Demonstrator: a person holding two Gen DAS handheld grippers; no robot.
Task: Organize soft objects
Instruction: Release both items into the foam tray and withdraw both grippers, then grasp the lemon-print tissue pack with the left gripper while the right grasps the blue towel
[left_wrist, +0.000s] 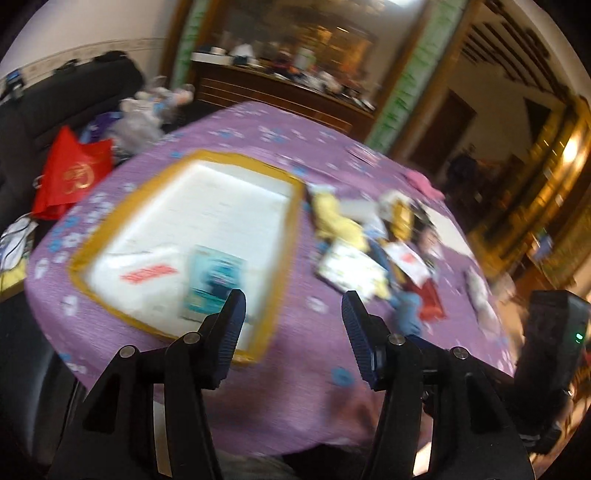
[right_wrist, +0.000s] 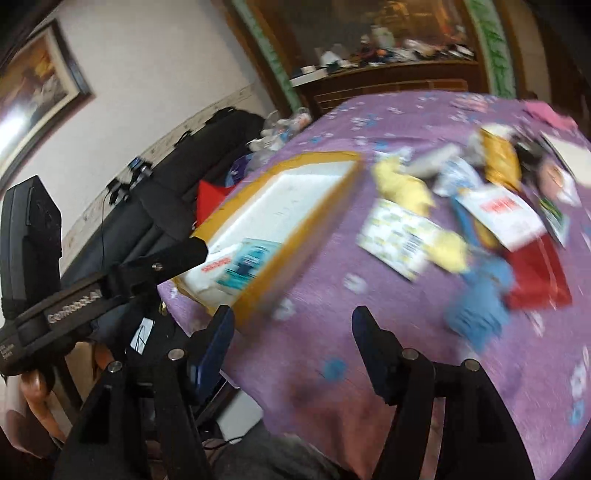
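Note:
A white foam box with yellow taped rim sits on the purple flowered tablecloth. Inside lie a white packet with red print and a teal packet. A blurred pile of soft packets, yellow, white patterned, blue and red, lies to its right. My left gripper is open and empty above the table's near edge. My right gripper is open and empty too.
A black sofa with a red bag stands left of the table. A wooden sideboard with clutter is behind. The left gripper's body shows at left in the right wrist view.

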